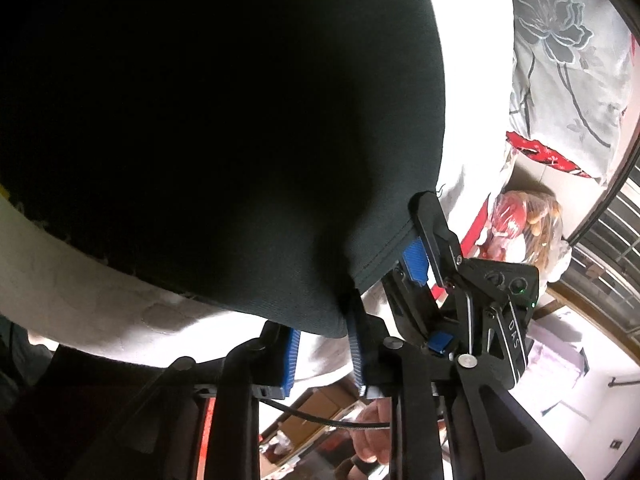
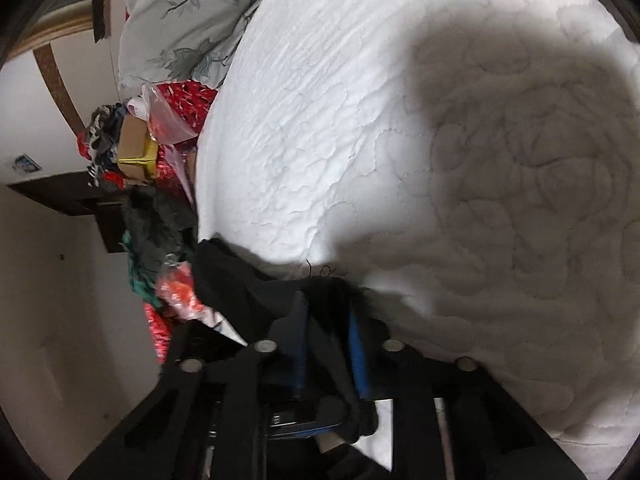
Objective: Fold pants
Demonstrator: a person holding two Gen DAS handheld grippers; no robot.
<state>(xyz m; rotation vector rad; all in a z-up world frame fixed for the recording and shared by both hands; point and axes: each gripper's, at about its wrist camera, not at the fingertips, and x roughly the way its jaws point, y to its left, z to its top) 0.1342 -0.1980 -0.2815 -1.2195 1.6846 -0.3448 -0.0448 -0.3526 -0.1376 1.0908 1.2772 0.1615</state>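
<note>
Now the pants (image 1: pixel 208 128) hang lifted over the bed (image 2: pixel 400 120), pinched at two hem spots so we can fold them evenly. Our left gripper (image 1: pixel 324 340) and right gripper (image 2: pixel 328 344) have fingers clamped on fabric.

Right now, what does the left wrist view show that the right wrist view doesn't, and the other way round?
Only the left wrist view: the right gripper seen from outside, clamped on the hem of the dark pants, which spread across most of the picture; a hand below.

Only the right wrist view: a wide bare stretch of white quilted bedding under a shadow, and a cardboard box in the clutter beside the bed.

Both: dark fabric between blue pads, the white bedding, and the grey floral pillow.
</note>
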